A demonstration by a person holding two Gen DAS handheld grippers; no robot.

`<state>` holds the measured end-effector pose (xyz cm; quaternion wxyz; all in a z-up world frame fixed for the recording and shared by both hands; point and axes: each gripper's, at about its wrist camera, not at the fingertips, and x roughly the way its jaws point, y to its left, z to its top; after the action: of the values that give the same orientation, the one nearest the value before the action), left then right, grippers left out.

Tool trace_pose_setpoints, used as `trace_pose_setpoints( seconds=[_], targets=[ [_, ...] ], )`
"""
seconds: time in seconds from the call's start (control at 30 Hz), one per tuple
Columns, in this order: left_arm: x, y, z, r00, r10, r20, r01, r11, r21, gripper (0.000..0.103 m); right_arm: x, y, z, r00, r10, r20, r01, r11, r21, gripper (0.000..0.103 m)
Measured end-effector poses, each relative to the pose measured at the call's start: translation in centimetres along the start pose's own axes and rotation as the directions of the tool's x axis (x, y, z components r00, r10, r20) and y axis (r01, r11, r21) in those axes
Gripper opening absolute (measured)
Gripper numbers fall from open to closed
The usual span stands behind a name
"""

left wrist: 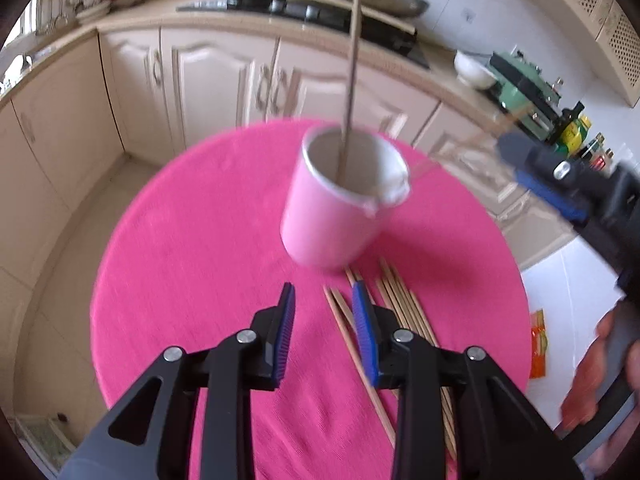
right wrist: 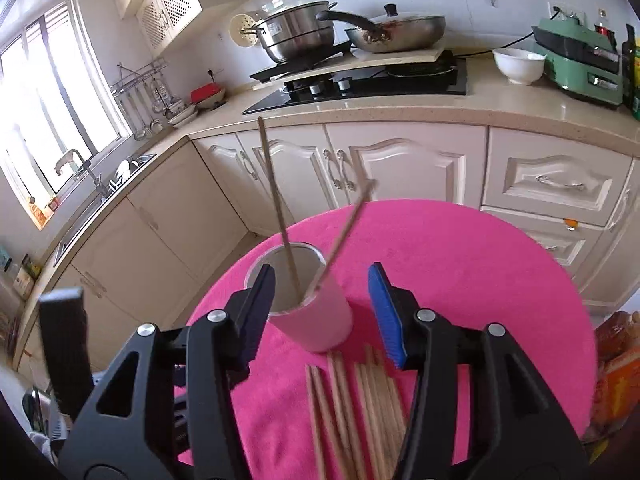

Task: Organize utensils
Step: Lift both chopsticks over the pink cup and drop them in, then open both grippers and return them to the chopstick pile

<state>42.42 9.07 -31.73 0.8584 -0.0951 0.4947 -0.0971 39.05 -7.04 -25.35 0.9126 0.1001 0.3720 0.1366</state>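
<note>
left claw [left wrist: 323,300] gaping, empty, low over loose chopsticks [left wrist: 384,312] on pink bench [left wrist: 180,260] | right claw [right wrist: 322,284] wide apart, nothing gripped, above pink cup [right wrist: 316,316] | one chopstick [right wrist: 276,196] upright inside, second [right wrist: 344,232] blurred at rim, likely dropping | cup stands close so transfers are short

1. A stainless steel stockpot [right wrist: 298,34] stands on the black gas hob [right wrist: 360,82], its rim beside a round perforated white disc [right wrist: 245,31].
2. A steel frying pan [right wrist: 400,32] with a black handle rests on a pale board next to the stockpot.
3. A white bowl [right wrist: 519,65] sits on the beige counter [right wrist: 400,110], just beside a green appliance [right wrist: 580,62].
4. Ladles and spoons hang from a wall rack [right wrist: 138,80] near the window [right wrist: 52,120].
5. A faucet [right wrist: 76,166] stands over the sink at left.
6. Cream cabinet doors [right wrist: 400,168] run under the counter.
7. A red-lidded dish [right wrist: 206,94] sits near the corner.
</note>
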Motion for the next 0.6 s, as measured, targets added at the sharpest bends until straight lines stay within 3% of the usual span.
trace_pose_setpoints(
  seconds=[0.13, 0.27, 0.43, 0.6],
  targets=[
    [1.7, -1.2, -1.8, 0.996, 0.009, -0.086, -0.011, 1.000, -0.018, 0.029, -1.7, -1.8, -1.0, 1.000, -0.026, -0.017, 0.025, 0.999, -0.031, 0.049],
    [3.5, -2.5, -3.4, 0.984, 0.017, -0.178, -0.019, 1.000, -0.008, 0.029, -1.7, -4.8, -2.8, 0.992, -0.068, -0.105, 0.066, 0.998, -0.023, 0.049],
    [5.8, -4.0, -5.2, 0.957, 0.063, -0.283, -0.062, 0.998, 0.011, 0.029, -0.5, -7.6, -5.7, 0.961, -0.102, -0.255, 0.104, 0.995, -0.006, 0.049],
    [7.5, -4.2, -6.3, 0.926, 0.113, -0.361, -0.113, 0.993, 0.022, 0.029, 0.2, -8.7, -7.7, 0.938, -0.095, -0.334, 0.101, 0.995, 0.001, 0.049]
  ],
)
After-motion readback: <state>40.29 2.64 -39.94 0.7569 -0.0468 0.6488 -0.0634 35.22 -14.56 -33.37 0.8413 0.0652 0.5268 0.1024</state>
